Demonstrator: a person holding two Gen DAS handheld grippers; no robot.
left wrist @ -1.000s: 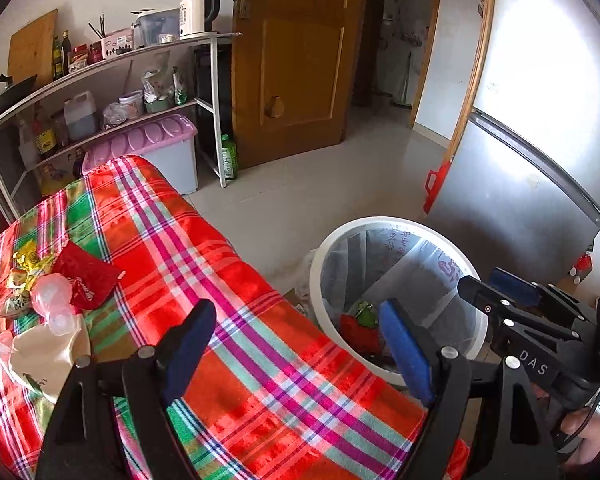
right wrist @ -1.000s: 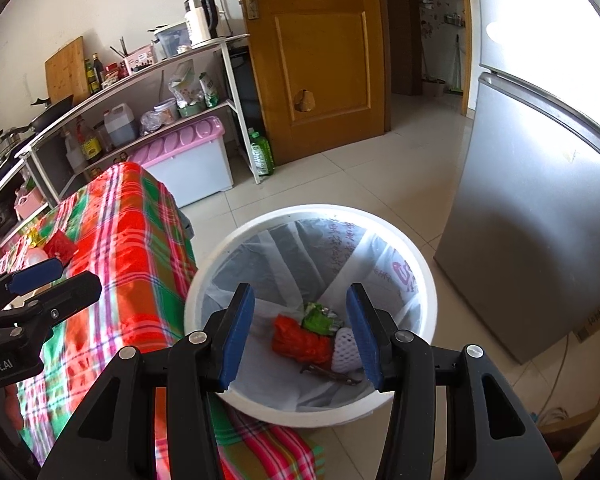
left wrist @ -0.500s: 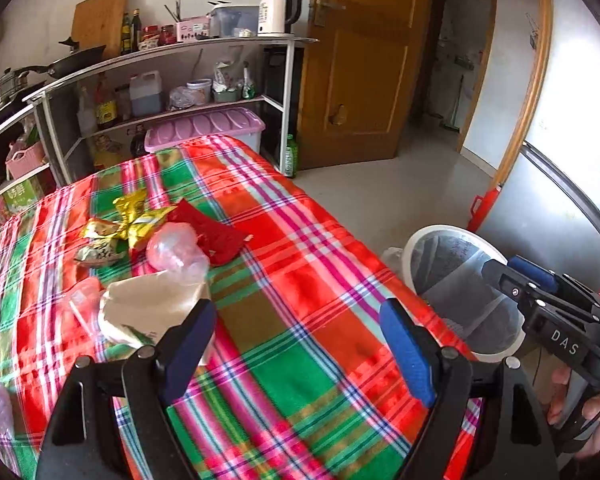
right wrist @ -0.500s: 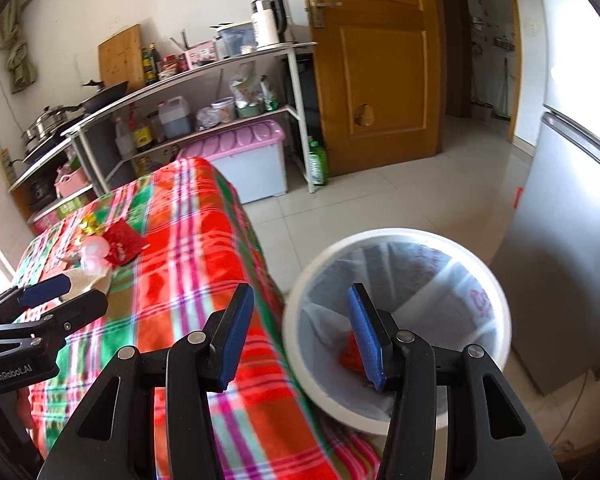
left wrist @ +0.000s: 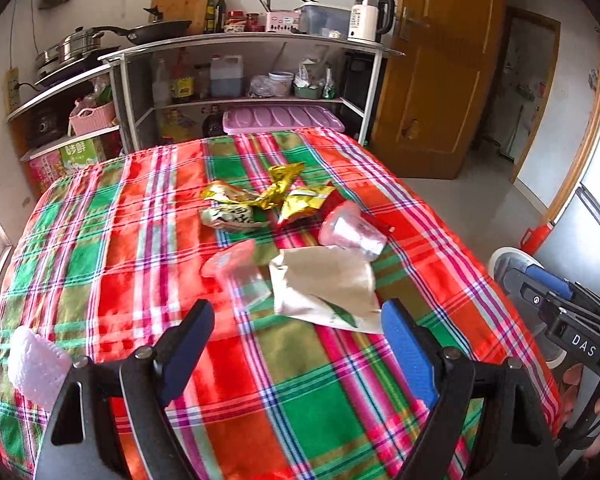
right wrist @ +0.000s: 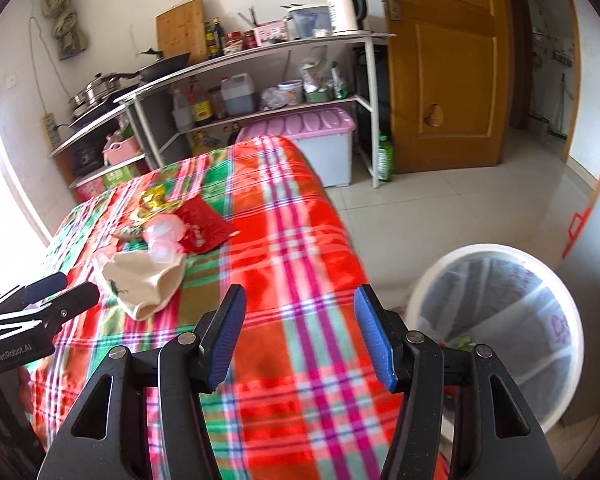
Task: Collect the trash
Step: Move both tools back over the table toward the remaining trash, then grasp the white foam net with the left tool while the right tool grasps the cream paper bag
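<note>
Both views swung from bin [right wrist: 500, 320] to table trash [left wrist: 324, 284]; jaws wide, empty; bin contents mostly hidden

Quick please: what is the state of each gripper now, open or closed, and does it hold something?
Left gripper: open, holding nothing, above the tablecloth.
Right gripper: open, holding nothing.
</note>
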